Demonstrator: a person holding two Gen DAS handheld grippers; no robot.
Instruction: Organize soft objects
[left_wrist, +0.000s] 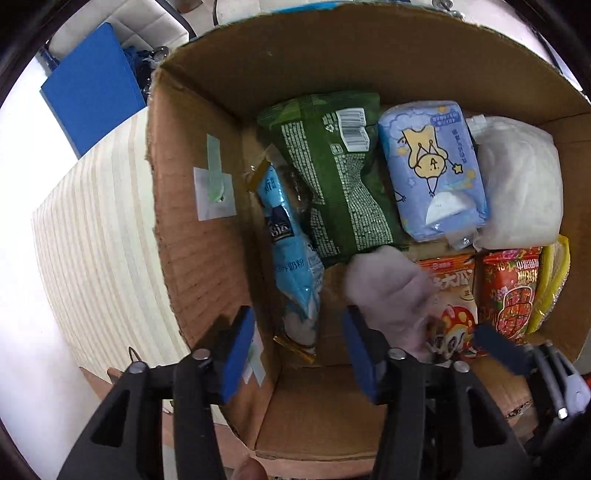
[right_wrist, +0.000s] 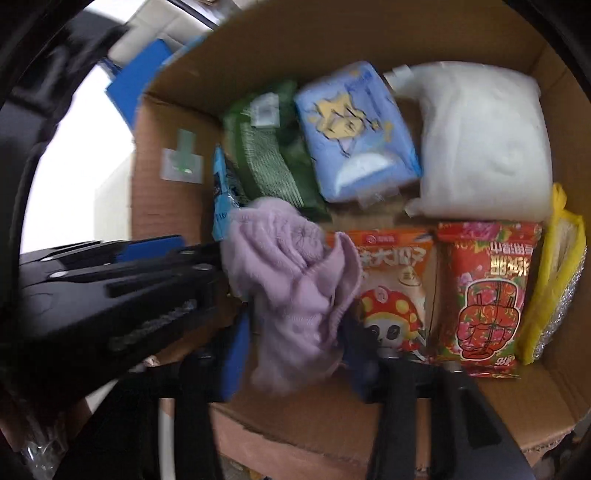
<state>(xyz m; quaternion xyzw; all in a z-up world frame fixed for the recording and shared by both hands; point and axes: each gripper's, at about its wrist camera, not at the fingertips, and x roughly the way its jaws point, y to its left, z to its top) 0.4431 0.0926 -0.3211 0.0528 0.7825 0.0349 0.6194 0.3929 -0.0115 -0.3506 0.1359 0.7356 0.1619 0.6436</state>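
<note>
A crumpled lilac cloth sits low in an open cardboard box, over the edge of an orange snack bag. My right gripper is open, its blue pads on either side of the cloth; blur hides whether they touch it. In the left wrist view the same cloth lies just right of my left gripper, which is open with nothing between its pads. One finger of the right gripper shows past the cloth. The left gripper reaches in from the left in the right wrist view.
The box also holds a green bag, a pale blue tissue pack, a white soft pack, a blue pouch, a red snack bag and a yellow bag. A blue board and striped tabletop lie outside.
</note>
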